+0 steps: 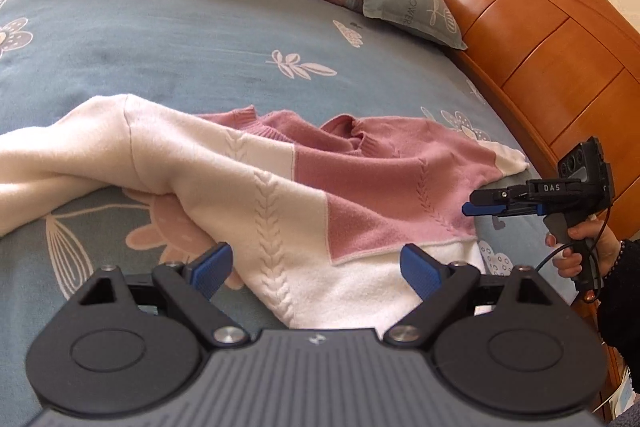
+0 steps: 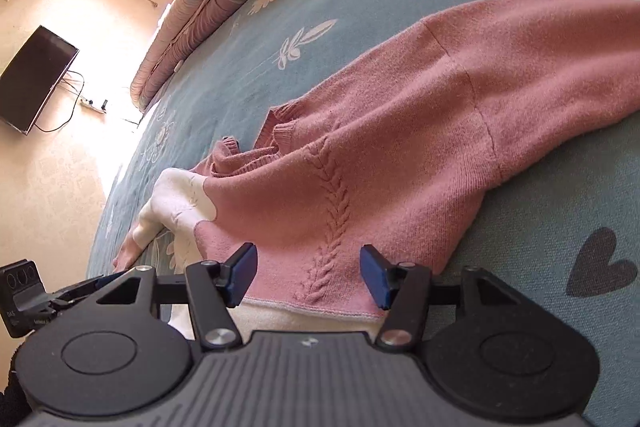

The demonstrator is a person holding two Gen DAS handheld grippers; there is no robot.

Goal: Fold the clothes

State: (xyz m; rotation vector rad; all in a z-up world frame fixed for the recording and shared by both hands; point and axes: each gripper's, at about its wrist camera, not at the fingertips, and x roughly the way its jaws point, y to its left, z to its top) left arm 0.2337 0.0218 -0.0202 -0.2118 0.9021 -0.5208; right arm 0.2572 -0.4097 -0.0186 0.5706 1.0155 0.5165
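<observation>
Both claws, left (image 1: pixel 316 267) and right (image 2: pixel 308 277), gape empty over the pink-and-white sweater (image 1: pixel 360 167)

Soft, fuzzy pink-and-cream cable-knit sweater (image 1: pixel 360 179), matt blue floral woven cotton bedsheet (image 1: pixel 180 39), glossy lacquered orange wooden headboard (image 1: pixel 532 39) at two o'clock, matt black plastic left gripper (image 1: pixel 316 269) with ribbed blue rubber pads (image 1: pixel 418 273), shiny metal rivets (image 1: pixel 404 333)

Bright window glare, sharp, fisheye-curved edges
</observation>
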